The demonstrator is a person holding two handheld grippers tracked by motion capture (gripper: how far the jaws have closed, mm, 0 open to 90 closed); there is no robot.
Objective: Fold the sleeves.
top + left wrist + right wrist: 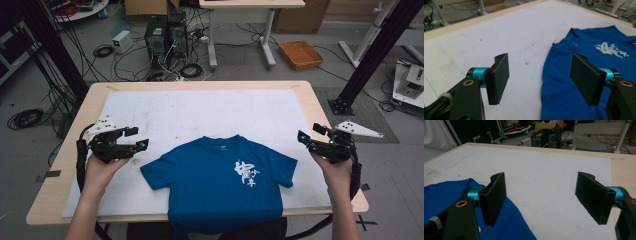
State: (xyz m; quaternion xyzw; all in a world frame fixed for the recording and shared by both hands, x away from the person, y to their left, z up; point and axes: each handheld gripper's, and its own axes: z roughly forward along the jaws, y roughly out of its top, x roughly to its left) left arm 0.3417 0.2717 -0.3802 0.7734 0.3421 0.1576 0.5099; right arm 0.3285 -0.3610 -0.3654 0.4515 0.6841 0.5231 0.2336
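A blue T-shirt with white print on the chest lies flat, face up, on the white mat; its hem hangs over the table's near edge. My left gripper hovers open just left of the shirt's left sleeve, its jaws wide apart and nothing between them. The left gripper view has the shirt under the right jaw and the gripper above bare mat. My right gripper stands open just right of the right sleeve. In the right gripper view the sleeve lies beneath the left jaw of the gripper.
The mat covers a wooden table whose bare margins show at left and right. Beyond the far edge stand another desk, computer towers, tangled cables and an orange tray on the floor. Black frame posts rise at both sides.
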